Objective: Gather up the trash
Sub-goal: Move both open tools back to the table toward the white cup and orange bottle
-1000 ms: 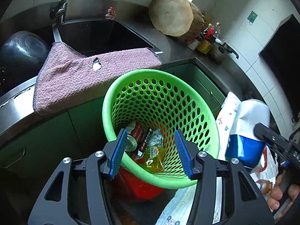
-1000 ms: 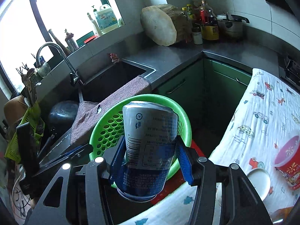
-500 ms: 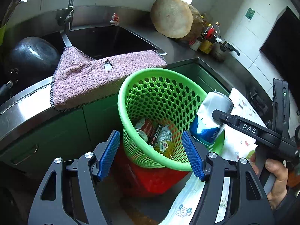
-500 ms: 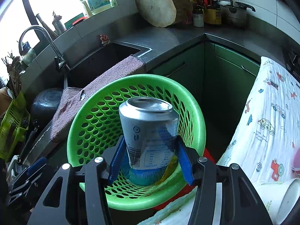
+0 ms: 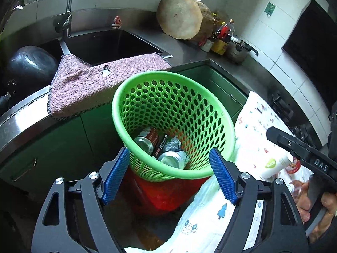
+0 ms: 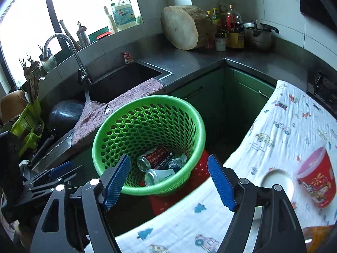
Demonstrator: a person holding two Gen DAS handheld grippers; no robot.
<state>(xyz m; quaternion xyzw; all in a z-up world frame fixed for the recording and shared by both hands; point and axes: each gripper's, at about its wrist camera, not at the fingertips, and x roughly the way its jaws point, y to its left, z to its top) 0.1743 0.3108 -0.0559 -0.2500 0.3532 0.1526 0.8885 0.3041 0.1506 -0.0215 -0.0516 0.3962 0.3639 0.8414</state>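
Trash already gathered lies at the bottom of the green basket [image 6: 190, 113]: a silver-and-blue can [image 6: 159, 175] on its side nearest the camera, a red can [image 6: 153, 158] behind it and a crumpled wrapper [image 6: 178, 162] beside them. The right gripper [image 6: 169, 180] hangs above the near rim with its blue fingers [image 6: 220, 182] spread apart and nothing between them — its jaws have just been opening, and the silver-and-blue can below is, I judge, the piece they let go. Releasing over the mouth makes sense, because the basket is deep and a dropped can cannot roll out. The left gripper [image 5: 169, 174] also has its fingers [image 5: 115, 178] wide and empty, its jaws having just been opening too; it points down at the same basket from the other side. The basket stands on something red [image 5: 166, 194] that lifts it close to the edge of the bench covered with a printed cloth [image 6: 280, 139], so the carry from the bench is short. On that cloth more things wait: a red instant-noodle cup [image 6: 316, 178], a white lid [image 6: 277, 182] beside it, and, in the left view, a small white bottle [image 5: 273, 165] half hidden behind the right gripper's arm. These are probably the next pieces to collect, so the task seems partly done.
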